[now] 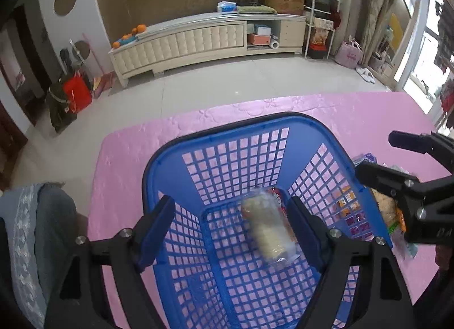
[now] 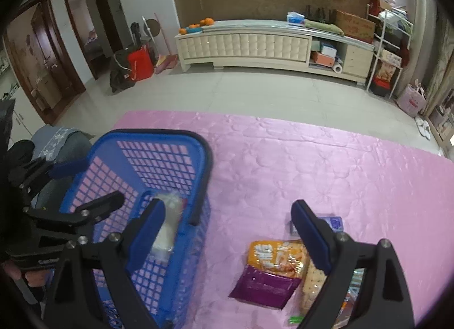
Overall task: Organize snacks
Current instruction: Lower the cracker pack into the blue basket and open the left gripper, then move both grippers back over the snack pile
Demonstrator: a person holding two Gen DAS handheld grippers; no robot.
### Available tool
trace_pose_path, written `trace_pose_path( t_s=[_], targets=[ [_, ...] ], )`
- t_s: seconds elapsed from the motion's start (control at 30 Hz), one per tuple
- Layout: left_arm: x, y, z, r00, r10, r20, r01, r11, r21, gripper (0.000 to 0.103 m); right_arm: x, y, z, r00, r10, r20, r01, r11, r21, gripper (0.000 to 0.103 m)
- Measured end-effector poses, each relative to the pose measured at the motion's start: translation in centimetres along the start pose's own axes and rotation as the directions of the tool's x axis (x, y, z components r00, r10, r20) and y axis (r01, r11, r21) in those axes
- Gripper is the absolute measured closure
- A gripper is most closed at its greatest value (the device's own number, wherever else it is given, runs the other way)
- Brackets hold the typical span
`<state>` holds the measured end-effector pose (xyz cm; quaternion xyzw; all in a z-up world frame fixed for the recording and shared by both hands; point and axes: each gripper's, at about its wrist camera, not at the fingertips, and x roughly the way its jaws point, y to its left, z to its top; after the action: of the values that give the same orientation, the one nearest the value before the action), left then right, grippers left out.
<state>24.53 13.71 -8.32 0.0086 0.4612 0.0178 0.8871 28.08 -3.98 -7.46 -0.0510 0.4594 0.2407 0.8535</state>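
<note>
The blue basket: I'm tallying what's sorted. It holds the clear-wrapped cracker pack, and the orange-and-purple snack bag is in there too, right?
Not quite. The clear-wrapped cracker pack is in the blue basket, but the orange-and-purple snack bag lies outside it on the pink cloth, as the right wrist view shows.

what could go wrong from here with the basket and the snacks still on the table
1. The left gripper hangs open inside the blue basket; pulling out carelessly may catch a wall and tip it.
2. The right gripper straddles the basket rim and the orange and purple snack bag; closing now could snag the wall.
</note>
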Motion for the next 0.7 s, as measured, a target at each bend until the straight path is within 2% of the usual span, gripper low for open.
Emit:
trace_pose_path(
  t_s=[0.1, 0.27, 0.7],
  targets=[
    [-0.3, 0.0, -0.4, 0.999, -0.033, -0.016, 0.032, 0.999, -0.032, 0.024, -0.5, -0.7, -0.3, 1.0, -0.002, -0.008, 0.002, 1.0, 0.023, 0.01],
    [-3.1, -1.1, -1.4, 0.999, -0.054, 0.006, 0.054, 0.997, -0.049, 0.024, -2.7, -0.7, -1.4, 1.0, 0.003, -0.005, -0.003, 0.999, 0.038, 0.01],
    [-9.4, -5.9, -4.1, 0.994, -0.087, 0.067, 0.088, 0.996, -0.019, 0.024, -10.4, -0.2, -3.7, 0.999, -0.012, 0.047, 0.012, 1.0, 0.002, 0.01]
  ],
)
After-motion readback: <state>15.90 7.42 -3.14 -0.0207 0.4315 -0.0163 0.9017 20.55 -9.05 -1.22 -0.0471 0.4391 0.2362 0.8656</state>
